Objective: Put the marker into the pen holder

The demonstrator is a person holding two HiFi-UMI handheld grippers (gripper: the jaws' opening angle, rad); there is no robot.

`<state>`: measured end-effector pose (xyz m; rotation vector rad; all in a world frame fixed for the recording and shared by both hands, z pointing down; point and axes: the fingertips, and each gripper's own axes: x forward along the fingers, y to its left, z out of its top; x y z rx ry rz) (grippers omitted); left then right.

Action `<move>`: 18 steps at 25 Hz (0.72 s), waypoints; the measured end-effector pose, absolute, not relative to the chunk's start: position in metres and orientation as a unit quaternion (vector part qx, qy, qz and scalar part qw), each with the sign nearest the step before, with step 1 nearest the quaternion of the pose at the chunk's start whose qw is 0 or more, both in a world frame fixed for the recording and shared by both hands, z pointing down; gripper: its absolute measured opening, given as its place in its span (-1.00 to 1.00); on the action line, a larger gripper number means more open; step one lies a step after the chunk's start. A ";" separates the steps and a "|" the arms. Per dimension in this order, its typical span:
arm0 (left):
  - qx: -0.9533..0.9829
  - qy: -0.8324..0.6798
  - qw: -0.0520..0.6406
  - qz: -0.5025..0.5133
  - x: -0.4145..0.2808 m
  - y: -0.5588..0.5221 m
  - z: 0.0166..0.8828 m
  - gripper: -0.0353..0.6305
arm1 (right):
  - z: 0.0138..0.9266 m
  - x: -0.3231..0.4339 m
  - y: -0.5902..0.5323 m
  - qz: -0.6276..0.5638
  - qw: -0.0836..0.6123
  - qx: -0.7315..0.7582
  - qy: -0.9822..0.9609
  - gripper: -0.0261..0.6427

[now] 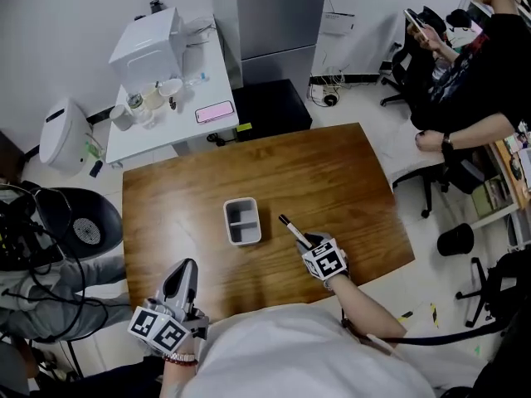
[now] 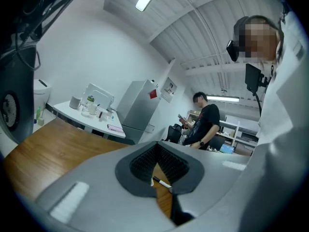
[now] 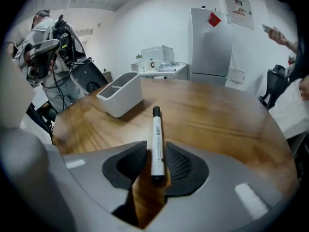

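Right gripper (image 1: 309,243): jaws closed on the rear end of the marker (image 1: 294,230) — the pads press it from both sides.
Marker: white body, black cap; it points forward out of the jaws, over the table (image 1: 332,164), just to the right of the pen holder (image 1: 242,220) and not touching it.
Pen holder: pale grey, two compartments, upright near the middle of the table.
Left gripper (image 1: 181,279): at the near table edge — jaw tips together, nothing between them.
Table: brown wood.
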<state>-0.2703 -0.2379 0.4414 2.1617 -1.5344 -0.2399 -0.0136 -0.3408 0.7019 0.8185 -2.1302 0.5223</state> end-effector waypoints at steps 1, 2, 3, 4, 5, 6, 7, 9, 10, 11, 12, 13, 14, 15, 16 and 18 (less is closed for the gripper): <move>0.788 -0.560 0.240 -0.088 -0.271 -0.238 0.443 -0.91 | 0.704 -0.013 -0.341 0.208 0.391 0.325 -0.835 -0.60; 0.788 -0.559 0.242 -0.089 -0.271 -0.239 0.445 -0.91 | 0.706 -0.012 -0.342 0.207 0.393 0.327 -0.834 -0.66; 0.788 -0.559 0.243 -0.089 -0.271 -0.240 0.446 -0.91 | 0.706 -0.011 -0.344 0.206 0.394 0.326 -0.834 -0.71; 0.788 -0.558 0.243 -0.089 -0.270 -0.241 0.447 -0.91 | 0.707 -0.010 -0.345 0.204 0.396 0.323 -0.835 -0.72; 0.789 -0.557 0.243 -0.088 -0.269 -0.242 0.447 -0.91 | 0.707 -0.010 -0.345 0.203 0.398 0.318 -0.836 -0.72; 0.789 -0.557 0.244 -0.087 -0.268 -0.243 0.448 -0.91 | 0.707 -0.010 -0.345 0.203 0.401 0.316 -0.836 -0.72; 0.790 -0.556 0.244 -0.087 -0.267 -0.245 0.449 -0.91 | 0.705 -0.010 -0.346 0.203 0.400 0.315 -0.836 -0.72; 0.790 -0.555 0.243 -0.090 -0.266 -0.247 0.448 -0.91 | 0.696 -0.011 -0.348 0.206 0.383 0.316 -0.843 -0.72; 0.790 -0.555 0.243 -0.094 -0.267 -0.248 0.448 -0.91 | 0.687 -0.014 -0.348 0.208 0.369 0.314 -0.850 -0.72; 0.789 -0.555 0.244 -0.098 -0.268 -0.248 0.447 -0.91 | 0.677 -0.018 -0.347 0.207 0.355 0.309 -0.858 -0.72; 0.789 -0.555 0.244 -0.102 -0.269 -0.248 0.447 -0.91 | 0.664 -0.023 -0.347 0.201 0.343 0.302 -0.867 -0.72; 0.787 -0.556 0.245 -0.105 -0.270 -0.249 0.447 -0.91 | 0.651 -0.029 -0.346 0.192 0.331 0.295 -0.875 -0.72; 0.786 -0.557 0.245 -0.107 -0.271 -0.249 0.448 -0.91 | 0.637 -0.035 -0.346 0.183 0.319 0.290 -0.883 -0.72; 0.786 -0.558 0.245 -0.109 -0.272 -0.249 0.448 -0.91 | 0.624 -0.040 -0.347 0.176 0.306 0.288 -0.890 -0.73; 0.785 -0.558 0.245 -0.112 -0.272 -0.249 0.448 -0.91 | 0.611 -0.044 -0.347 0.172 0.293 0.288 -0.895 -0.73; 0.784 -0.558 0.246 -0.118 -0.272 -0.249 0.447 -0.91 | 0.586 -0.052 -0.349 0.167 0.263 0.291 -0.905 -0.74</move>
